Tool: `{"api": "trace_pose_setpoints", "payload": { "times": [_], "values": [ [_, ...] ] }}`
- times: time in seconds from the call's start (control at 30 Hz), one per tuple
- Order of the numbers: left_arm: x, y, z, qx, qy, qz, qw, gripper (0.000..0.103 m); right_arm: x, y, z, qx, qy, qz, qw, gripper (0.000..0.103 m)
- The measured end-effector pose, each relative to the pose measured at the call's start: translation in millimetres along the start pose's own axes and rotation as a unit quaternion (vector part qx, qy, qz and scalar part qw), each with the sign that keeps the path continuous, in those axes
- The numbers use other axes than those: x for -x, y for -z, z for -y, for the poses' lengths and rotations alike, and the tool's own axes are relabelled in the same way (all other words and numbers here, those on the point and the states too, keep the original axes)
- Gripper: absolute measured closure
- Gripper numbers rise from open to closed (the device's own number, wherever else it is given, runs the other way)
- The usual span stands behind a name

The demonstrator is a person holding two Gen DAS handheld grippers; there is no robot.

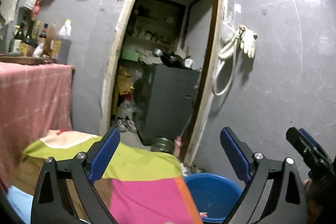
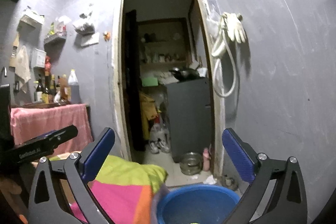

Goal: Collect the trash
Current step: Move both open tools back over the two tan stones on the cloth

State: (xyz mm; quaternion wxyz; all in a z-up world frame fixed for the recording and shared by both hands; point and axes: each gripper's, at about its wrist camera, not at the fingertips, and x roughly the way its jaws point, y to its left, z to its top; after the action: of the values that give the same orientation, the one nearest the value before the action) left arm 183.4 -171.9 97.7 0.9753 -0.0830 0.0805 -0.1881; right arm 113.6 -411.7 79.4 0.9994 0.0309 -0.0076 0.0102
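Note:
My left gripper [image 1: 170,138] is open and empty, held in the air facing a doorway [image 1: 168,56]. My right gripper [image 2: 168,138] is open and empty too, facing the same doorway [image 2: 166,68]. A blue plastic basin [image 1: 212,194] stands on the floor below, also in the right wrist view [image 2: 197,203]. Small white scraps [image 2: 210,180] lie on the floor by the door frame. The right gripper's body shows at the left view's right edge [image 1: 308,152]; the left gripper's body shows in the right view [image 2: 44,144].
A surface covered by a green, pink and orange cloth [image 1: 134,180] lies below. A pink-draped table [image 1: 31,93] with bottles [image 1: 42,39] stands left. A grey cabinet [image 2: 189,114], metal bowl [image 2: 191,163] and shoes [image 2: 159,144] sit past the doorway. A hose and glove [image 2: 231,35] hang on the wall.

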Motion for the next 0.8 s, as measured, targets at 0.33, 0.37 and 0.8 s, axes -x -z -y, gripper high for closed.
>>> {"api": "trace_pose_setpoints", "payload": {
  "times": [0.33,0.37,0.8],
  "values": [
    [39,-8,-64,-0.005,-0.060,0.027,0.9978,0.002,2,-5,-60,0.007,-0.044,0.032,0.998,0.000],
    [41,-7,-71,-0.004,-0.066,0.025,0.9975,0.002,-2,-3,-67,0.008,-0.049,0.031,0.998,0.000],
    [21,30,-170,0.007,-0.144,-0.051,0.9882,0.002,-77,43,-125,0.010,-0.110,-0.042,0.993,0.000]
  ]
}}
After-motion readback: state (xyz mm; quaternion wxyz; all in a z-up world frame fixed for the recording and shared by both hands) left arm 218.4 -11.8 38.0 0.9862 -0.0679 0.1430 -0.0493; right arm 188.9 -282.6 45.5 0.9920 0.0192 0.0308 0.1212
